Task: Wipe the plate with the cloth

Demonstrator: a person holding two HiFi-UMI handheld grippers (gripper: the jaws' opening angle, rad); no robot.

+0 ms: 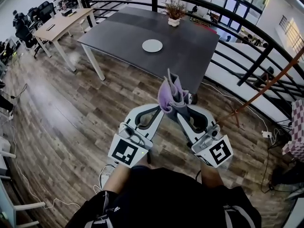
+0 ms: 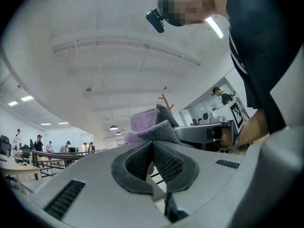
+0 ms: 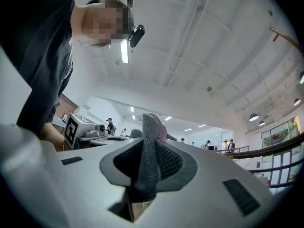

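Head view alone: white plate (image 1: 152,45) on the far dark desk (image 1: 190,61). Gripper views: left gripper (image 1: 165,112) and right gripper (image 1: 179,110), jaws both clamped on the purple-grey cloth (image 1: 172,93).

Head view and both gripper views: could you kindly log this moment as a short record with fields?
cloth: purple-and-grey cloth, bunched, held in the air over the wooden floor
left gripper: shut on the cloth
right gripper: shut on the cloth
plate: round white plate, flat on the dark grey table, well apart from the cloth
other: potted plant near the table's far edge
task state: wiping not yet begun
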